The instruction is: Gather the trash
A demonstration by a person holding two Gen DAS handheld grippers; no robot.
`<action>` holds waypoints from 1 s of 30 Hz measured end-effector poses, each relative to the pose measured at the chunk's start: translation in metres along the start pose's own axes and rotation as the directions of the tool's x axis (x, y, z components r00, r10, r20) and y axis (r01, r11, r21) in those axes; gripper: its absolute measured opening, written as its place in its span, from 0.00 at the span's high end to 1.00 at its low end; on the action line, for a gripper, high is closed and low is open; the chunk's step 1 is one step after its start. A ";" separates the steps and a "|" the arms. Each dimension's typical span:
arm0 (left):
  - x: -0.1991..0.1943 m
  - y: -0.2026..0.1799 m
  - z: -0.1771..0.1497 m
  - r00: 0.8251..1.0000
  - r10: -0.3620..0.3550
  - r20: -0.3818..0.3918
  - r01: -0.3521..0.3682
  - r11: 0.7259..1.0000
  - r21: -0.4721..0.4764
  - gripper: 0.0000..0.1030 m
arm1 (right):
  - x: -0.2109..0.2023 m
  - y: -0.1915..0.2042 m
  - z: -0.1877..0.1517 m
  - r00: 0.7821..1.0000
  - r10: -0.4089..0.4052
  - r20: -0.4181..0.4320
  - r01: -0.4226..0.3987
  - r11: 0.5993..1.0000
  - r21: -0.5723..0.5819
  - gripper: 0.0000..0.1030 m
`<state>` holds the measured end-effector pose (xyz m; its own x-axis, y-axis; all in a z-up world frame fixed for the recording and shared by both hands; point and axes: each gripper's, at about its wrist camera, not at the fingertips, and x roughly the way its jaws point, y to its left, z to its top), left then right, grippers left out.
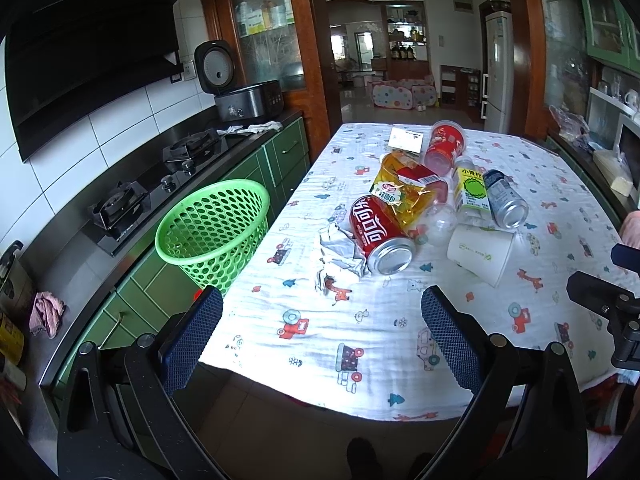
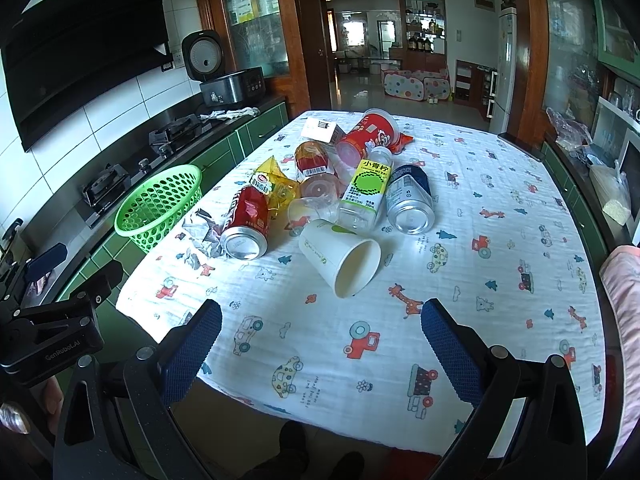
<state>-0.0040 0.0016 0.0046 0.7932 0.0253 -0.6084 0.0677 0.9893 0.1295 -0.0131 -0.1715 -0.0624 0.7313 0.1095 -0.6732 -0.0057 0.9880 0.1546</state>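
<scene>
A pile of trash lies mid-table: a red cola can (image 1: 378, 236) (image 2: 246, 222) on its side, crumpled paper (image 1: 336, 256) (image 2: 202, 234) beside it, a yellow wrapper (image 1: 404, 192) (image 2: 276, 188), a white paper cup (image 1: 480, 254) (image 2: 342, 256), a clear bottle with a green label (image 1: 472, 194) (image 2: 364, 192), a blue can (image 1: 504, 198) (image 2: 410, 198) and a red cup (image 1: 444, 146) (image 2: 366, 134). A green mesh basket (image 1: 214, 232) (image 2: 158, 206) stands at the table's left edge. My left gripper (image 1: 322, 312) and right gripper (image 2: 322, 320) hang open over the near table edge, both empty.
The table (image 1: 360, 340) (image 2: 500, 280) wears a white cloth printed with cars and giraffes. A counter with a gas hob (image 1: 160, 184) (image 2: 132, 172) and a rice cooker (image 1: 244, 96) runs along the left. Cabinets line the right wall. A pink sleeve (image 2: 624, 280) shows at the right.
</scene>
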 end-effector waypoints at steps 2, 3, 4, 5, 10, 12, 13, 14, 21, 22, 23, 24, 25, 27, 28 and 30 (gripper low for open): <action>-0.001 0.001 0.001 1.000 0.002 0.001 -0.002 1.000 0.000 0.05 | 0.000 0.000 0.000 1.000 0.001 0.001 -0.001 1.000 0.001 0.06; -0.002 0.002 0.001 1.000 0.001 0.001 -0.001 1.000 -0.001 0.05 | 0.000 0.000 0.000 1.000 0.002 0.000 -0.002 1.000 0.001 0.06; -0.002 0.002 0.002 1.000 0.001 0.001 -0.001 1.000 -0.002 0.05 | -0.001 0.000 0.001 1.000 0.001 0.001 -0.001 1.000 0.001 0.06; 0.000 0.000 0.000 1.000 -0.002 0.001 0.002 1.000 -0.001 0.05 | -0.001 0.002 0.000 1.000 0.001 0.000 -0.001 1.000 0.002 0.06; 0.003 0.002 -0.003 1.000 -0.001 -0.002 0.001 1.000 -0.003 0.05 | 0.000 0.002 0.000 1.000 0.002 0.000 -0.002 1.000 0.001 0.06; 0.003 0.002 -0.003 1.000 0.000 -0.002 0.000 1.000 -0.002 0.05 | 0.000 0.002 0.000 1.000 0.001 0.001 -0.001 1.000 0.001 0.06; 0.003 0.001 -0.003 1.000 0.000 -0.002 0.000 1.000 -0.002 0.05 | 0.000 0.001 0.000 1.000 0.002 0.001 -0.002 1.000 0.001 0.06; 0.003 0.002 -0.003 1.000 0.000 -0.001 0.000 1.000 -0.004 0.05 | 0.000 0.002 0.000 1.000 0.001 0.001 -0.001 1.000 0.001 0.06; 0.003 0.003 -0.003 1.000 0.002 -0.001 -0.002 1.000 -0.002 0.05 | 0.000 0.003 0.000 1.000 0.003 0.001 -0.003 1.000 0.001 0.06; 0.003 0.003 -0.003 1.000 0.004 -0.001 -0.004 1.000 -0.002 0.05 | 0.000 0.003 0.000 1.000 0.001 0.001 -0.001 1.000 0.001 0.06; 0.003 0.004 -0.003 1.000 0.003 0.000 -0.003 1.000 -0.002 0.05 | 0.000 0.003 0.000 1.000 0.001 0.001 -0.001 1.000 0.002 0.06; 0.003 0.004 -0.003 1.000 0.002 -0.001 -0.002 1.000 -0.001 0.05 | 0.000 0.003 0.000 1.000 0.003 0.001 -0.003 1.000 0.005 0.06; 0.003 0.003 -0.003 1.000 0.004 -0.002 -0.004 1.000 -0.001 0.05 | 0.000 0.003 0.000 1.000 0.001 0.001 -0.001 1.000 0.002 0.06; 0.003 0.003 -0.003 1.000 0.003 -0.003 -0.003 1.000 -0.001 0.05 | 0.000 0.004 0.000 1.000 0.001 0.001 -0.001 1.000 0.003 0.06; 0.003 0.004 -0.003 1.000 0.002 -0.004 -0.002 1.000 -0.001 0.05 | -0.001 0.004 0.000 1.000 0.001 0.001 -0.001 1.000 0.002 0.06; 0.003 0.004 -0.003 1.000 0.003 -0.004 -0.003 1.000 0.000 0.05 | -0.001 0.004 0.000 1.000 0.001 0.001 -0.001 1.000 0.001 0.06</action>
<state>-0.0031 0.0063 0.0012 0.7911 0.0291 -0.6110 0.0650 0.9892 0.1314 -0.0141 -0.1681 -0.0610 0.7317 0.1105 -0.6726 -0.0059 0.9878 0.1558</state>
